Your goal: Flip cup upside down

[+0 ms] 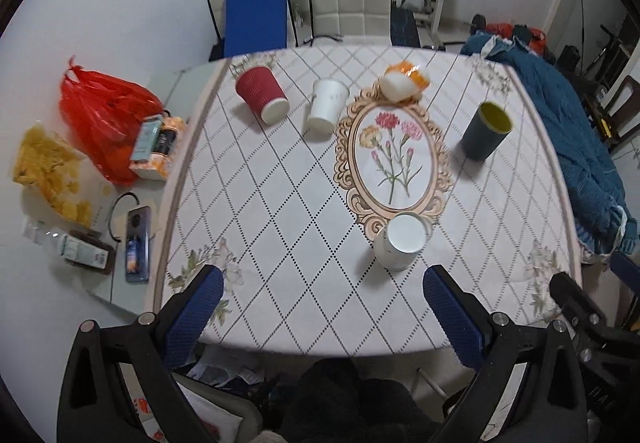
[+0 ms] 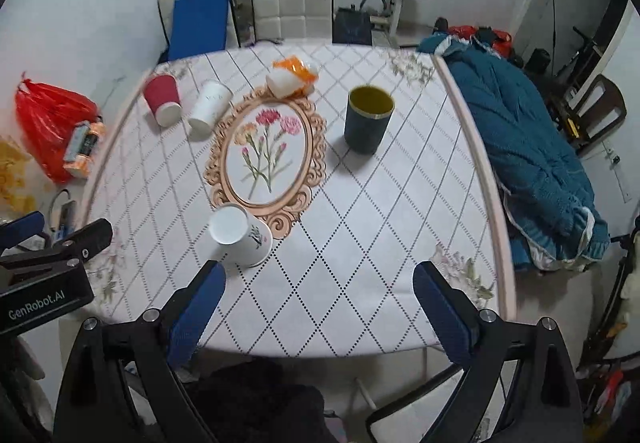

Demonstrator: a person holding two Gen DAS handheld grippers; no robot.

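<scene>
Both tongs, left (image 1: 324, 307) and right (image 2: 320, 299), spread wide and empty above the near edge of the quilted, diamond-patterned worktop (image 2: 360, 243). Dark grey cup with yellow-green inside (image 2: 367, 121) upright, mouth up, toward the right edge. White flower-printed paper cup (image 2: 239, 235) upside down near the near edge. Red ribbed paper cup (image 1: 262, 94) and plain white paper cup (image 1: 326, 105) inverted toward the far left corner.
</scene>
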